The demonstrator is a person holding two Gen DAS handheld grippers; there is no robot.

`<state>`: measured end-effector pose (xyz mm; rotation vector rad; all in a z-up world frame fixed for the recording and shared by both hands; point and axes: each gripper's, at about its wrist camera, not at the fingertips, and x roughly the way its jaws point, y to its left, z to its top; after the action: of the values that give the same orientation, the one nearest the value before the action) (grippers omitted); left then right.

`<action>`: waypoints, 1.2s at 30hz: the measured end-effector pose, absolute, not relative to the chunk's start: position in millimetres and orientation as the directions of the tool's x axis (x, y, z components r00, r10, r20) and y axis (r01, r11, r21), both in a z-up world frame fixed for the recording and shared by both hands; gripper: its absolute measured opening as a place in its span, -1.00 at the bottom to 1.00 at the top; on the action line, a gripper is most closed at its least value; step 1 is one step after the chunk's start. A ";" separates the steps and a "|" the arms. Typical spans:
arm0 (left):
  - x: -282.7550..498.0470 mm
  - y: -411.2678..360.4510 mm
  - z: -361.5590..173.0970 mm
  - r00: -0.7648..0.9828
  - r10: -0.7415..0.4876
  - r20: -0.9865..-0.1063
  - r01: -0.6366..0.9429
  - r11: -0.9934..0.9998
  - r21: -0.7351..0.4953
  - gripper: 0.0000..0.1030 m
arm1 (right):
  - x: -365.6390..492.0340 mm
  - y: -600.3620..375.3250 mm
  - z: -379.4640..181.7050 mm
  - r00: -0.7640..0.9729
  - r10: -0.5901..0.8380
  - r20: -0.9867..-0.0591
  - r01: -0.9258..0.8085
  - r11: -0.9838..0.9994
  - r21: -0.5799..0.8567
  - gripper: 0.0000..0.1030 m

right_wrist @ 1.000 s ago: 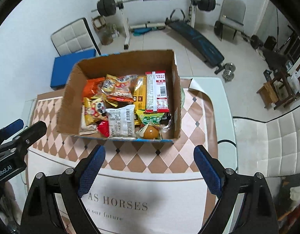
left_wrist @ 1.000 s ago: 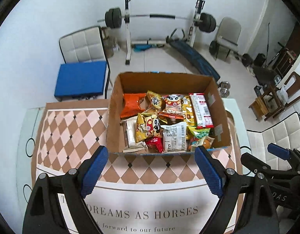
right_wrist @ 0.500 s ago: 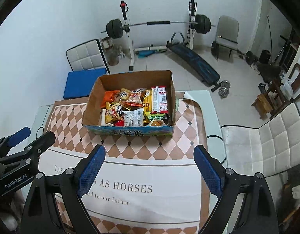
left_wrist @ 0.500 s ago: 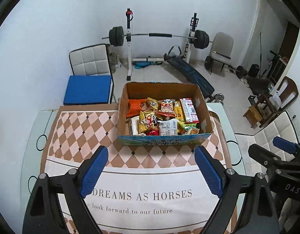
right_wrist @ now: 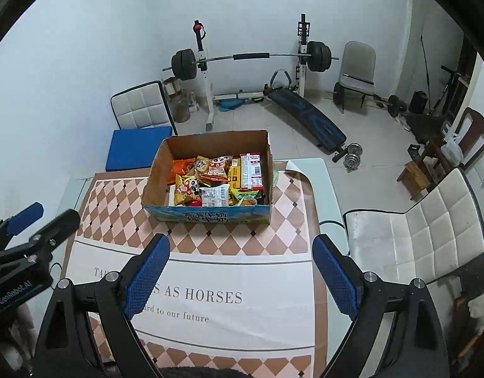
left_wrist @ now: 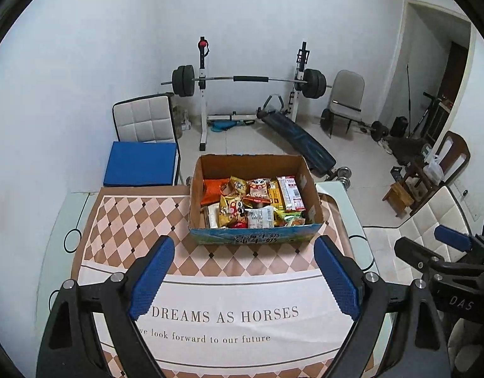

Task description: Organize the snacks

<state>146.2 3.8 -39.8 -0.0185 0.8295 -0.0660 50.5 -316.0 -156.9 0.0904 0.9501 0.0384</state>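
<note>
Blue-padded left gripper [left_wrist: 243,278] and right gripper [right_wrist: 240,274] hang spread, empty, lower frame, above checkered cloth [left_wrist: 128,220]; box [left_wrist: 254,237] centre.

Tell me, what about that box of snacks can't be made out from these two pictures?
- Cardboard box: its floor is hidden in both views under the piled snack packets.
- Packets lower in the pile: covered by those on top; no count possible.
- Packet labels: too small to read in either view.
- Tablecloth slogan: partly covered by the right tool in the right wrist view.
</note>
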 end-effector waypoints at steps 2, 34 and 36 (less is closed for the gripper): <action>147.3 4.3 -39.3 0.678 -0.063 -0.733 0.044 0.998 -0.044 0.76 | 49.1 -318.2 -156.1 0.580 0.070 -0.812 0.012 0.995 0.094 0.83; 219.7 8.1 -86.1 0.682 0.033 -0.731 -0.023 0.999 0.024 1.00 | 141.0 -310.4 -198.3 0.614 -0.053 -0.788 0.073 0.997 -0.010 0.97; 220.7 7.8 -86.5 0.684 0.034 -0.729 -0.023 0.999 0.025 1.00 | 142.6 -310.6 -198.7 0.613 -0.052 -0.788 0.072 0.997 -0.011 0.97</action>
<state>220.7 7.8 -86.5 0.0146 0.8173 0.0316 142.6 -310.6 -198.7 0.0228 0.9078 -0.0717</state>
